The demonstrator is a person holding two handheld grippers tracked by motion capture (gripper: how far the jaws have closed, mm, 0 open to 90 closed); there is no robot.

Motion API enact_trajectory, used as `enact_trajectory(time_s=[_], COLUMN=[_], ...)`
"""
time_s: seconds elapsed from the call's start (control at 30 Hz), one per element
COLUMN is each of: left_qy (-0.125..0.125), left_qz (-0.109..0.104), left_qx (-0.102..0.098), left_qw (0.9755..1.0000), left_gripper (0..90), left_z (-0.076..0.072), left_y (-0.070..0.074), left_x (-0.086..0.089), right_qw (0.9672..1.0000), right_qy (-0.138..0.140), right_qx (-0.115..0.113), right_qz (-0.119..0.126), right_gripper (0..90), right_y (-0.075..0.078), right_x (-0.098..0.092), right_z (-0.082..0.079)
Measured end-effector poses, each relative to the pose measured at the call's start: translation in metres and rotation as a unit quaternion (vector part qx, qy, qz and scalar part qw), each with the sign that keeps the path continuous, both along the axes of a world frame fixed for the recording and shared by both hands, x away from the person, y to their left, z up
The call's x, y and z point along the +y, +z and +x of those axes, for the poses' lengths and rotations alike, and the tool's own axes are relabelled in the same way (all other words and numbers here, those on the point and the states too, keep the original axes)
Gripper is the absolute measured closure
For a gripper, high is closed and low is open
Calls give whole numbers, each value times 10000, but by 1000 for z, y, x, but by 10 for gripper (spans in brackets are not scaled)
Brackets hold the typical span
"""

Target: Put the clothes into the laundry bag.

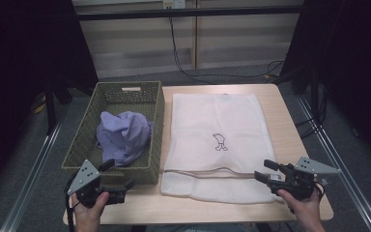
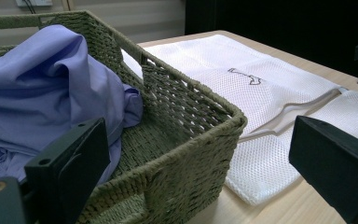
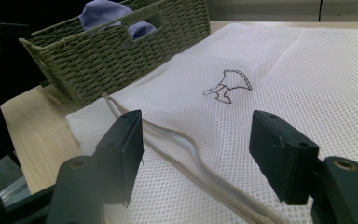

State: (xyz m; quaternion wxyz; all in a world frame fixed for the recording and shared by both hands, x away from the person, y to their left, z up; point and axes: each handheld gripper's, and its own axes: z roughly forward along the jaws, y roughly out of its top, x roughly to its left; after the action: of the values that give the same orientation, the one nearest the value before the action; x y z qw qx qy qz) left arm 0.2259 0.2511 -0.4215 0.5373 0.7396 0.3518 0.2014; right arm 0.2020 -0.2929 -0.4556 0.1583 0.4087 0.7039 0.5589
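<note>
Two grippers wait near the bottom of the high view, both with jaws apart and holding nothing. The left gripper [image 1: 118, 182], at the lower left, sits just beside the near end of the woven basket [image 1: 152, 170]. A purple cloth [image 1: 123, 134] lies bunched up inside that basket, left of the middle of the frame. The right gripper [image 1: 264, 170], at the lower right, points at the near edge of the white mesh bag [image 1: 217, 121], which lies flat on the table [image 1: 285, 111]. It looks like the start: nothing is picked up yet. Next, the right gripper probably needs to pinch the bag's zipper edge [image 3: 191, 151] and lift it open, while the left reaches in for the cloth.
</note>
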Motion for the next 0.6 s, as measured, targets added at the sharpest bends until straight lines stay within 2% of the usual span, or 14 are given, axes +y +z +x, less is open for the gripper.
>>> enact_trajectory(time_s=[0.23, 0.37, 0.43, 0.6], left_qy=[-29, 9, -66, -16], left_qz=[67, 144, 148, 97], left_qx=[-25, 1, 21, 7], left_qw=[10000, 9999, 9999, 10000], left_gripper=[48, 48, 48, 48], left_z=[-3, -3, -3, -4], left_y=[1, 0, -1, 0], left_x=[-2, -4, -4, -1], right_qw=[9994, 9980, 9972, 9964], right_qy=[205, 417, 492, 596], right_qx=[285, 461, 547, 607], right_qz=[20, 103, 132, 60], right_gripper=[358, 383, 395, 406], right_y=[-3, -4, -5, -6], right_x=[5, 8, 10, 13], right_z=[7, 12, 15, 19])
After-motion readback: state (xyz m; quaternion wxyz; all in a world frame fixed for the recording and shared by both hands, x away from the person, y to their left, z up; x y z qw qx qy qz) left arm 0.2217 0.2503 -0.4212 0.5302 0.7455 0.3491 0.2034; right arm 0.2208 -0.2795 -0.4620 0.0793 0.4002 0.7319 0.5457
